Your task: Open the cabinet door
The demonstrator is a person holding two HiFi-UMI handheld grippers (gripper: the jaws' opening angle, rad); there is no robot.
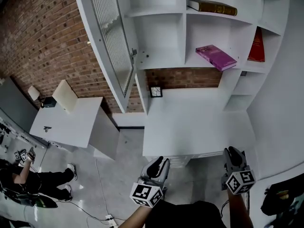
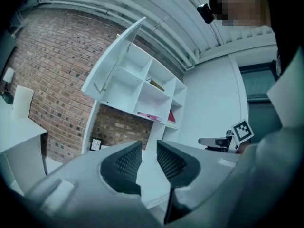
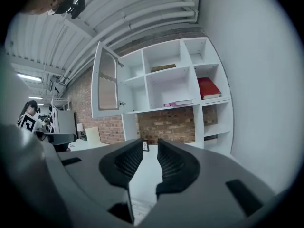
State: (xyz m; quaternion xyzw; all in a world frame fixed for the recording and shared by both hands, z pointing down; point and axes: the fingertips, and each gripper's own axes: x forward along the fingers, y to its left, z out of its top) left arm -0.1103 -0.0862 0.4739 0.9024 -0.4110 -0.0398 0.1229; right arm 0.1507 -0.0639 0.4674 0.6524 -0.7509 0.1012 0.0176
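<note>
The white cabinet door (image 1: 109, 37) with its ribbed glass panel stands swung wide out to the left of the white shelf unit (image 1: 183, 32). It also shows in the left gripper view as the door (image 2: 111, 68) and in the right gripper view as the door (image 3: 107, 87). Both grippers hang low, in front of the desk's near edge and far from the door. My left gripper (image 1: 160, 163) (image 2: 148, 148) is open with nothing between its jaws. My right gripper (image 1: 231, 152) (image 3: 150, 148) is open and empty too.
A white desk (image 1: 190, 122) lies under the shelves, with a small framed picture (image 1: 156, 92) at its back. A purple book (image 1: 216, 57), a red book (image 1: 257, 46) and a brown book (image 1: 212, 7) are on the shelves. A low white table (image 1: 71, 122) stands left; a person (image 1: 28, 179) sits at bottom left.
</note>
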